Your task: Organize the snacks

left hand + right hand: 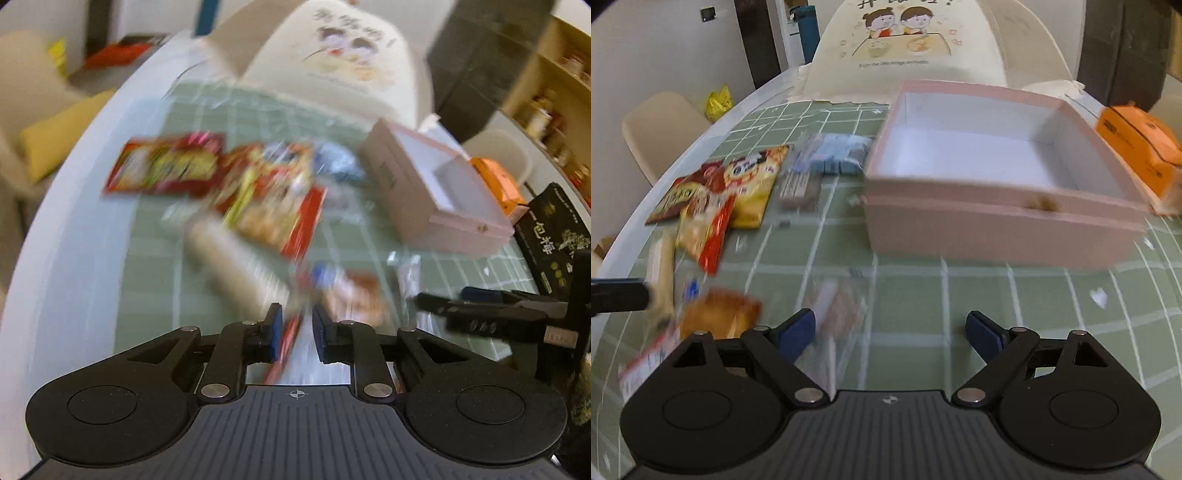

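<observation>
Motion blur smears the snack packets [266, 199] beyond reading.

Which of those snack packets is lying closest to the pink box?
The pale blue packet, right beside the pink box's left wall; the red and yellow bags lie farther left.

Open pink cardboard box [997, 206] sits on green grid-patterned mat [997, 295], right side. Orange carton [1137, 147] just beside box, further right. Blue-wrapped snack pack [838, 153] just left of box; red & yellow snack bags [720, 195] overlap further left. Cream printed fabric cover [905, 48] behind mat.
</observation>
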